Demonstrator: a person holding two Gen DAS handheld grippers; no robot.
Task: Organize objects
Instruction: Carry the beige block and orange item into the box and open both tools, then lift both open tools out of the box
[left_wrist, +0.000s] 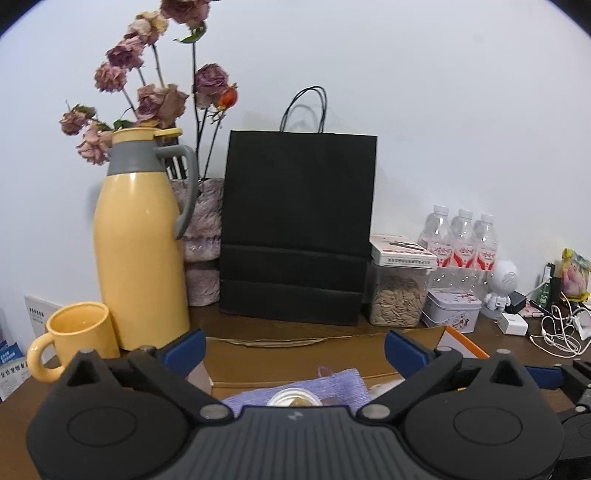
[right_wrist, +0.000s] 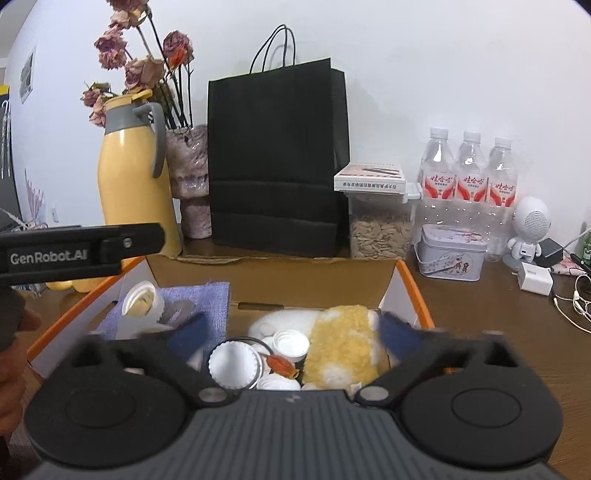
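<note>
An open cardboard box (right_wrist: 413, 291) with orange edges sits on the brown desk. Inside lie a purple cloth (right_wrist: 210, 295), a small white jar (right_wrist: 142, 301), several white lids (right_wrist: 232, 363), a yellow-and-white plush (right_wrist: 341, 347) and a small orange item (right_wrist: 282, 365). My right gripper (right_wrist: 293, 332) is open above the box, holding nothing. My left gripper (left_wrist: 293, 345) is open over the box's left part, above the purple cloth (left_wrist: 343, 384) and a round jar (left_wrist: 295, 398). The left gripper's body (right_wrist: 81, 249) shows at the left of the right wrist view.
Behind the box stand a yellow thermos (left_wrist: 136, 240), a yellow mug (left_wrist: 74, 338), dried roses in a vase (left_wrist: 201, 236), a black paper bag (left_wrist: 295, 225), a seed container (left_wrist: 397, 299), a tin (left_wrist: 452, 308), three water bottles (left_wrist: 460, 243), a white robot figure (left_wrist: 504, 284) and cables (left_wrist: 557, 332).
</note>
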